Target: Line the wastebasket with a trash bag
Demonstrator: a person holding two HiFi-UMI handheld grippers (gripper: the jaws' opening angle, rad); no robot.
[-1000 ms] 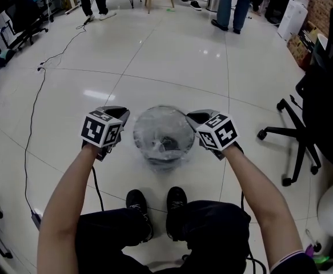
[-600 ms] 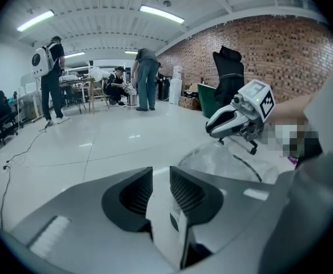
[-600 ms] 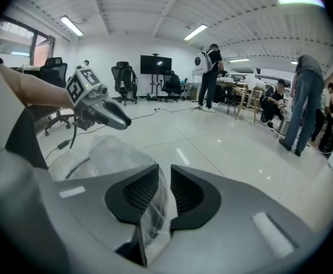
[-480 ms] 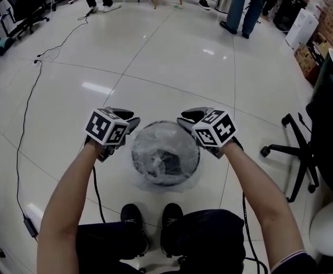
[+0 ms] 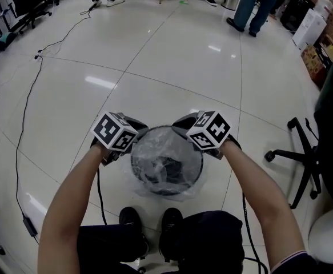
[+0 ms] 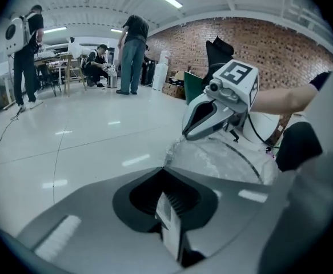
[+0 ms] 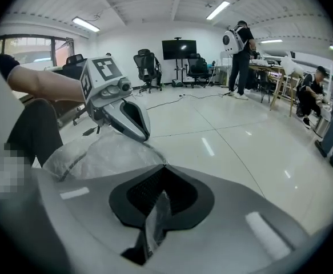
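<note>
Plainly, the wastebasket (image 5: 167, 191) stood on the glossy white floor (image 5: 155, 67) just ahead of the person's black shoes (image 5: 133, 218), a round dark bin seen from above. The clear trash bag (image 5: 172, 150) lay inside it, its film turned out over the rim and bunched in a loose skirt lower down the outside. The left tool (image 5: 145, 129) sat at the rim's left side and the right tool (image 5: 175, 127) at its right side, facing each other across the mouth and both angled downward. In the left gripper view the left tool's jaws had just closed, tips together, with a pale strip of the bag's film nipped between the pads and the bag's crinkled edge just beyond the tips. In the right gripper view the right tool's jaws had likewise just closed, pinching a translucent fold of the bag. Bare forearms led back from both tools toward the person's dark-trousered lap. Farther out, a black office chair (image 5: 303, 158) stood to the right, well apart from the bin, and people (image 5: 257, 4) stood at the far end of the room
</note>
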